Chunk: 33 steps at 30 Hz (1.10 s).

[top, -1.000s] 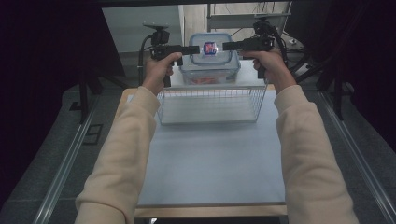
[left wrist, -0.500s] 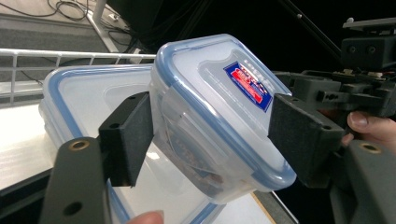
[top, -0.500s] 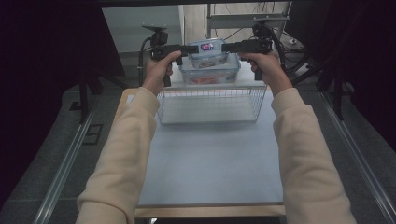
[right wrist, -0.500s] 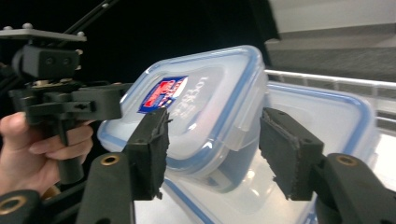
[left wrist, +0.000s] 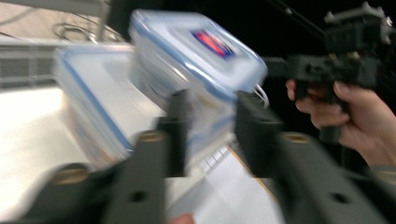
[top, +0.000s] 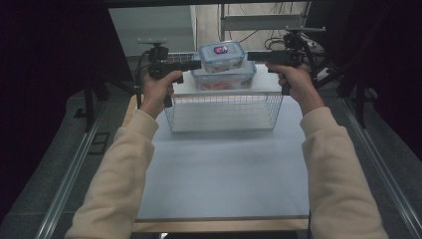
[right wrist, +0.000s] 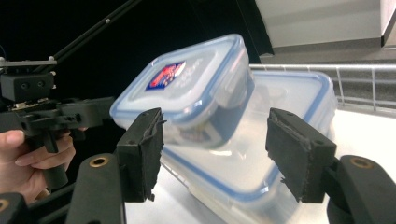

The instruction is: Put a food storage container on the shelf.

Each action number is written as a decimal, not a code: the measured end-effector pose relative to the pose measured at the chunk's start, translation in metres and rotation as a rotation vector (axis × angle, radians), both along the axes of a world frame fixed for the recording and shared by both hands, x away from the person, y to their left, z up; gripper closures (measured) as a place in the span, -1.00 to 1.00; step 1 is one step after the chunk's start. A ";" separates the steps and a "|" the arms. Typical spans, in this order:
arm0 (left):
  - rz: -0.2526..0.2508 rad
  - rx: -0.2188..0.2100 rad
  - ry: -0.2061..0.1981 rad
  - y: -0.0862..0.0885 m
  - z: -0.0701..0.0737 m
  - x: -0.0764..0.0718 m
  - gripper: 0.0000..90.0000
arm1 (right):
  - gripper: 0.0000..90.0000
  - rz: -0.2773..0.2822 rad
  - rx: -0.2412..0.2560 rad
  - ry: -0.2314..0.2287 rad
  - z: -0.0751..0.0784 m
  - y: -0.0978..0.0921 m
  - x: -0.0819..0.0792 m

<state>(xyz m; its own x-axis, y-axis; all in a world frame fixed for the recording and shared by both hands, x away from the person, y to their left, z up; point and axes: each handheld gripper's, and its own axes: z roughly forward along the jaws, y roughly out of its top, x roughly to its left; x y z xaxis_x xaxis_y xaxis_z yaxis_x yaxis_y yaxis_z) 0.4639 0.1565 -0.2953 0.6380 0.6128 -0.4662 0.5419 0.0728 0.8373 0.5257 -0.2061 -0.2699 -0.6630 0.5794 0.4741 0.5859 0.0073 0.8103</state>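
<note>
Item: small food box [top: 222,56], clear plastic with a blue-rimmed lid and a red and blue label. It is held up and tilted, clear of the large food box [top: 225,75] beneath and behind it, which has the same blue-rimmed lid. In the high view it sits between the two tongs.

Left tongs [top: 195,64]: they hold the small box at its left end. In the left gripper view, which is blurred, the two black jaws stand on either side of the box's near corner and appear to clamp it.

Right tongs [right wrist: 215,156]: jaws spread wide, with the small box above and beyond the gap and neither pad touching it. In the high view they sit just to the right of the box.

Wire basket [top: 225,112]: on the worktop [top: 224,174], below and nearer the person than both tongs.

Large box: resting on a white ledge behind the basket.
</note>
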 end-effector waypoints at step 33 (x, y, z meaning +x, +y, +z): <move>-0.042 0.044 0.049 -0.024 -0.009 0.022 0.99 | -0.20 0.024 0.028 -0.008 -0.003 -0.017 -0.014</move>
<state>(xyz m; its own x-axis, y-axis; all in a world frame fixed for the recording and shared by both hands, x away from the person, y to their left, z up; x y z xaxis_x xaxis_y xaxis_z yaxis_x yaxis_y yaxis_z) 0.4858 0.1320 -0.3039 0.6407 0.6065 -0.4708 0.5839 0.0133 0.8117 0.5121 -0.2229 -0.2725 -0.6804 0.5497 0.4847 0.5794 -0.0016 0.8151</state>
